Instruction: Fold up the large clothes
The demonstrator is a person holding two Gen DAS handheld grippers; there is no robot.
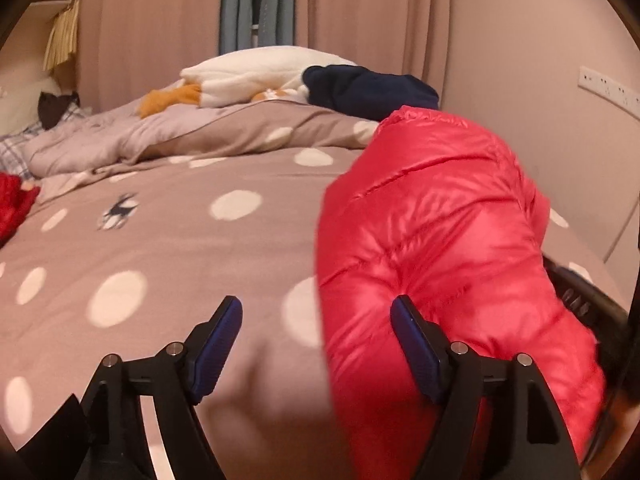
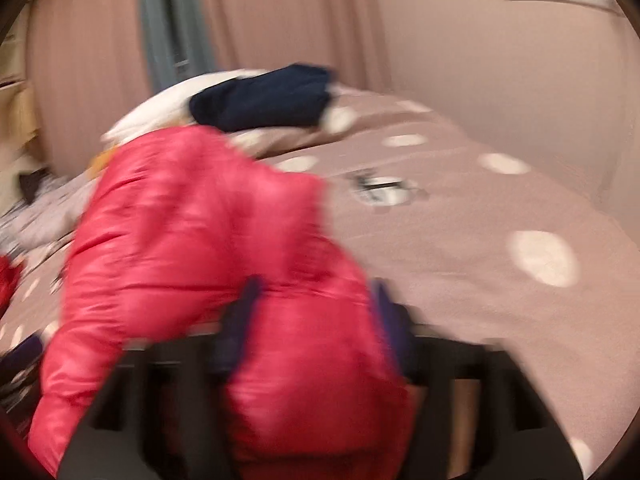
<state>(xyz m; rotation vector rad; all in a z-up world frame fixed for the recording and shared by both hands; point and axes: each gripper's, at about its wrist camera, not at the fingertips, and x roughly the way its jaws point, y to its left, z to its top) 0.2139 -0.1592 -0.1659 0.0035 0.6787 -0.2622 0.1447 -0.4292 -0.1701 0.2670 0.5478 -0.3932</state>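
A shiny red puffer jacket (image 1: pixel 432 216) lies bunched on the dotted brown bedspread (image 1: pixel 180 248). In the left wrist view it fills the right half. My left gripper (image 1: pixel 315 302) is open, its blue pads spread wide; the jacket's left edge lies between them and the right finger (image 1: pixel 416 352) rests against the fabric. The right wrist view is blurred. There the jacket (image 2: pixel 192 208) bulges up between the spread fingers of my right gripper (image 2: pixel 315 282), which stands open around it. The bedspread (image 2: pixel 460 248) stretches away to the right.
At the bed's far end lie a white pillow (image 1: pixel 256 76), a navy garment (image 1: pixel 368 88), an orange item (image 1: pixel 168 102) and a crumpled grey quilt (image 1: pixel 120 136). Another red garment (image 1: pixel 12 204) sits at the left edge. Curtains hang behind; a wall stands at the right.
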